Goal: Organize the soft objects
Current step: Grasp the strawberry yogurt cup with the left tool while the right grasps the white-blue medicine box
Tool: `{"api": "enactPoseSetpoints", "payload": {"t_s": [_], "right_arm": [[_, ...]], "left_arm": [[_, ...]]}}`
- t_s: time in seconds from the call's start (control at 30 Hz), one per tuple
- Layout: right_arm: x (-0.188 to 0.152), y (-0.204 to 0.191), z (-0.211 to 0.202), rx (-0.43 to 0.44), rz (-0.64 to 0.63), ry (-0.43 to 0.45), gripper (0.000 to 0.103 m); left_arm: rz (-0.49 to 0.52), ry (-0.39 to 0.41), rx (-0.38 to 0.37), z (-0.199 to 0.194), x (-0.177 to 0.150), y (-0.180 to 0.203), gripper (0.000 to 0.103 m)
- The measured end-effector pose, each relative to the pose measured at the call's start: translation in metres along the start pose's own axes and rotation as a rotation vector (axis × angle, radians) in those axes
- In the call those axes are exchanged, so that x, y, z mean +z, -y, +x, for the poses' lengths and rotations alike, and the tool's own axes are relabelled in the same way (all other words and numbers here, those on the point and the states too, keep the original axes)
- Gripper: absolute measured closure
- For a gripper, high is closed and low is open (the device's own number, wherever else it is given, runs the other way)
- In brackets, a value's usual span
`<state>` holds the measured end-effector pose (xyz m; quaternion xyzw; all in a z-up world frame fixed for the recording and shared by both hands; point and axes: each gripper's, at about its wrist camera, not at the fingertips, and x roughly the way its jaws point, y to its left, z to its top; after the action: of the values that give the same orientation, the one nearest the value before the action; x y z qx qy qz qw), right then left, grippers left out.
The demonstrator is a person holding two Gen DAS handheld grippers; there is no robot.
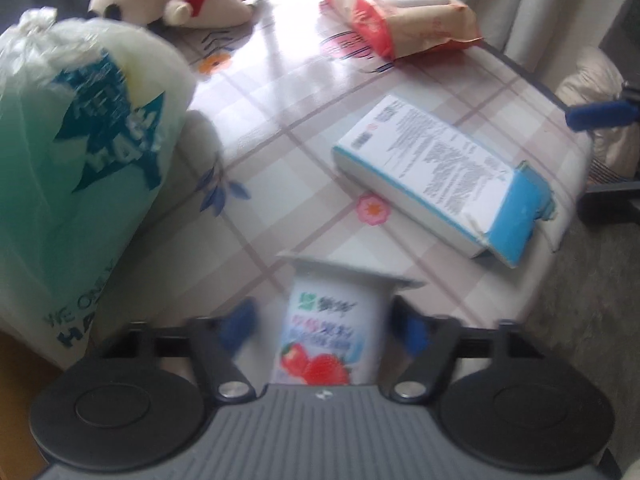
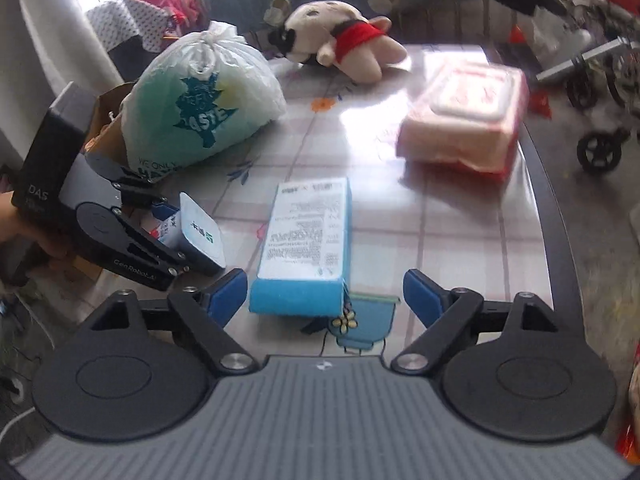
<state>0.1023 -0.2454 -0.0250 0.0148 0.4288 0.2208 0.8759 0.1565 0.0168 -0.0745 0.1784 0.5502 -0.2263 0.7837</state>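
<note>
Far left on the checked bench (image 2: 440, 216), tied plastic bag (image 2: 200, 108), bulging, upright. Just before it, left gripper (image 1: 326, 320) with jaws spread, yogurt cup (image 1: 328, 332) between the blue pads, right pad close against the cup, left pad apart from it; grip uncertain through blur. At centre, blue-and-white box (image 2: 306, 244) lying flat, right gripper (image 2: 326, 296) straddling its near end, jaws released, not touching. Behind, plush toy (image 2: 340, 40) on its side. Far right, pink wipes pack (image 2: 464, 120) lying flat.
</note>
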Motion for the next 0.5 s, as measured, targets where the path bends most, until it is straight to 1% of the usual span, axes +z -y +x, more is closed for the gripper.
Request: {"api": "enactPoseSetpoints", "payload": {"t_s": [0.03, 0.07, 0.1, 0.17, 0.2, 0.27, 0.33, 0.37, 0.43, 0.47, 0.5], "right_arm": [[0.007, -0.003, 0.006, 0.012, -0.021, -0.006, 0.013], [0.014, -0.007, 0.015, 0.023, -0.023, -0.019, 0.012], [0.019, -0.01, 0.024, 0.038, -0.026, -0.037, 0.011], [0.03, -0.018, 0.045, 0.057, -0.051, -0.071, 0.011], [0.034, -0.022, 0.055, 0.051, -0.072, -0.082, 0.01], [0.039, -0.029, 0.074, 0.007, -0.102, -0.117, 0.008], [0.045, -0.034, 0.097, -0.073, -0.1, -0.154, 0.008], [0.046, -0.034, 0.104, -0.091, -0.102, -0.17, 0.008], [0.046, -0.033, 0.117, -0.085, -0.124, -0.207, 0.008], [0.046, -0.033, 0.121, -0.078, -0.133, -0.209, 0.006], [0.045, -0.033, 0.123, -0.082, -0.144, -0.192, 0.003]], "left_arm": [[-0.012, -0.001, 0.014, 0.004, -0.002, -0.003, 0.011], [-0.025, 0.004, 0.013, 0.005, -0.006, -0.006, 0.012], [-0.04, 0.021, -0.001, 0.004, -0.01, -0.009, 0.015], [-0.049, 0.032, -0.001, 0.0, -0.015, -0.013, 0.021], [-0.052, 0.044, -0.005, -0.003, -0.018, -0.014, 0.024], [-0.066, 0.067, -0.017, -0.007, -0.023, -0.014, 0.029], [-0.069, 0.103, -0.021, -0.01, -0.028, -0.012, 0.029], [-0.05, 0.119, -0.012, -0.01, -0.03, -0.008, 0.029], [-0.004, 0.138, 0.001, -0.009, -0.033, -0.001, 0.029], [-0.004, 0.152, -0.001, -0.008, -0.034, 0.001, 0.029], [-0.021, 0.164, -0.009, -0.007, -0.034, 0.001, 0.029]]}}
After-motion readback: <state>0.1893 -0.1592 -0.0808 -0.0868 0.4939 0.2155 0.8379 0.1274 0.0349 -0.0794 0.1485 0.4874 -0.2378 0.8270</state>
